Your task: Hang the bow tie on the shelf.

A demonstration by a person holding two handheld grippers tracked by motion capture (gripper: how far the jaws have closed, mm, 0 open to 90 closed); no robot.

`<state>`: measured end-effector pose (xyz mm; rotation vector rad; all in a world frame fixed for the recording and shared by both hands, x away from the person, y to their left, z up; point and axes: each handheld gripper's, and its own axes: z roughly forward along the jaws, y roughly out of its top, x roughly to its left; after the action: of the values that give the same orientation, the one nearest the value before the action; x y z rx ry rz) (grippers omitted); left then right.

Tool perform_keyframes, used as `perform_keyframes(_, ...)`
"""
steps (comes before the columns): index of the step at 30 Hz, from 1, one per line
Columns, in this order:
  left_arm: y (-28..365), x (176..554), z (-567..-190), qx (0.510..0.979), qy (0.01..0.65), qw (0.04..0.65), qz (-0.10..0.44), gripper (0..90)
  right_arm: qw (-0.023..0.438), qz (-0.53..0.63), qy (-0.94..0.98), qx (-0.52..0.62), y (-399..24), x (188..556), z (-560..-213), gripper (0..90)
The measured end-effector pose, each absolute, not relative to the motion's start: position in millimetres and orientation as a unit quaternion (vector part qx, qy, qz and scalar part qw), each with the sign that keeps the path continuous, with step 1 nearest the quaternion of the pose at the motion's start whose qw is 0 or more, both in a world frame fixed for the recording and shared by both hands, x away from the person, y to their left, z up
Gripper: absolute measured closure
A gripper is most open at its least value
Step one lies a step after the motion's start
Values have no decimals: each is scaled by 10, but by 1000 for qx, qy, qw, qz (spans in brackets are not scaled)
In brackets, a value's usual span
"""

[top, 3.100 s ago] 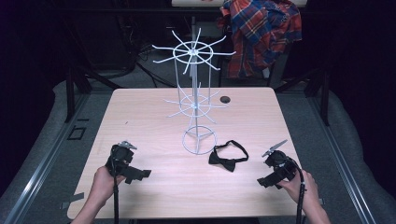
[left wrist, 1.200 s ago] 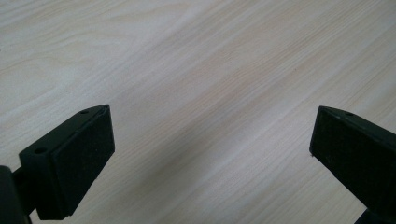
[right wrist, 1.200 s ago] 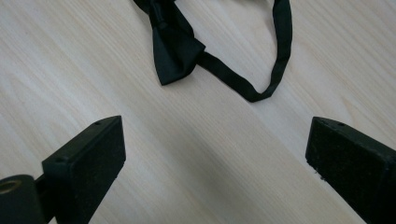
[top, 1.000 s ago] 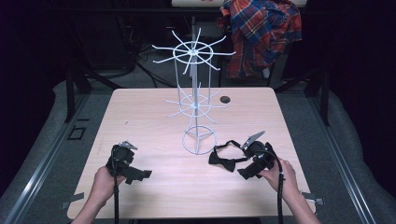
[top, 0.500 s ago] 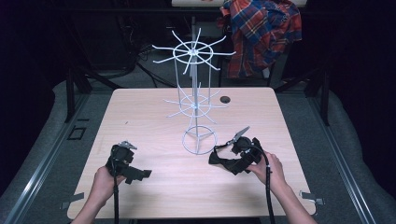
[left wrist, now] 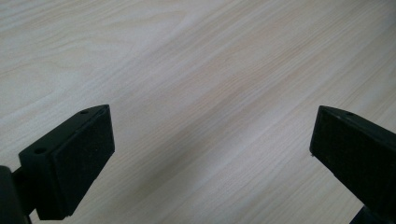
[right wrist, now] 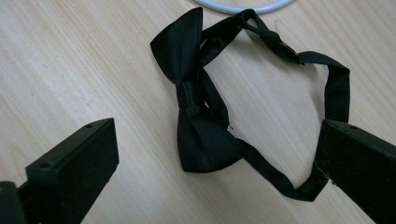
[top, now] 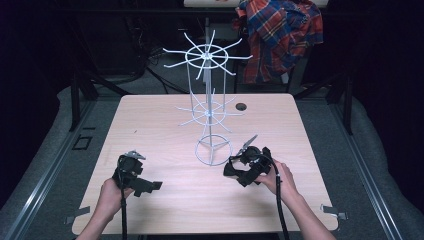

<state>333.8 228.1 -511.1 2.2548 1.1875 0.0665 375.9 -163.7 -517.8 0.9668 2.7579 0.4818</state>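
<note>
So our right gripper (right wrist: 219,172) has just been opening its jaws, they're spread wide now with the black satin bow tie (right wrist: 198,116) lying flat on the pale wooden table (right wrist: 70,56) between them, nothing pinched yet. In the high view that's lower right of centre. Risk we see: the thin black neck strap (right wrist: 336,88) loops under the right jaw, so closing here might snag only strap and leave the bow dangling. Left gripper (left wrist: 210,163) sits spread wide over bare wood, holding nothing. Further back, the white wire display rack (top: 207,107) has its ring base just beside the tie, easy to bump.
</note>
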Motion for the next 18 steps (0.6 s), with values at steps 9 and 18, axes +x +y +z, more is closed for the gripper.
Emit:
perform_keyframes(9, 2281, 3338, -5107, 847, 444, 293, 24, 0, 75, 159, 924, 338, -1627, 3802, -5293, 277)
perform_keyframes(18, 2273, 3341, -5111, 847, 445, 291, 22, 0, 92, 133, 935, 316, -1525, 3767, -5368, 417)
